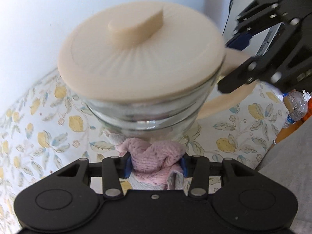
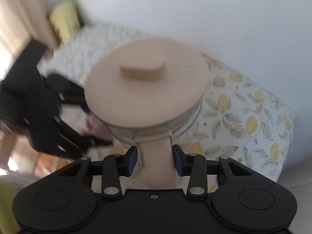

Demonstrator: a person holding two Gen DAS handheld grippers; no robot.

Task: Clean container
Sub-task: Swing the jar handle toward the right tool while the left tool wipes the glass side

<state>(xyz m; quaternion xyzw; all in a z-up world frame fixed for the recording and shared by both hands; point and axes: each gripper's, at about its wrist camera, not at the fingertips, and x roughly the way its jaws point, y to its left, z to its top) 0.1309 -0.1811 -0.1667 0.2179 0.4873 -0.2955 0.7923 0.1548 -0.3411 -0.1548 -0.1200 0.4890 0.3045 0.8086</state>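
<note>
The glass container (image 1: 148, 115), capped by a cream lid (image 1: 140, 58), sits above the lemon-print cloth on the bench (image 1: 39, 120); whether it rests on the bench or hangs lifted cannot be told. The right hand-held gripper (image 2: 155, 162) straddles its cream handle (image 2: 158, 156), jaws narrow; slivers of gap show at both pads, so a firm grip is not certain. The handle runs straight back toward that gripper. The left hand-held gripper (image 1: 155, 165) is clamped on a bunched pink cloth (image 1: 156, 156), and the container lies directly ahead of it, the cloth's front edge just under the glass wall. The left hand is thus the one placed to wipe, likely by pressing the cloth forward against the glass.
</note>
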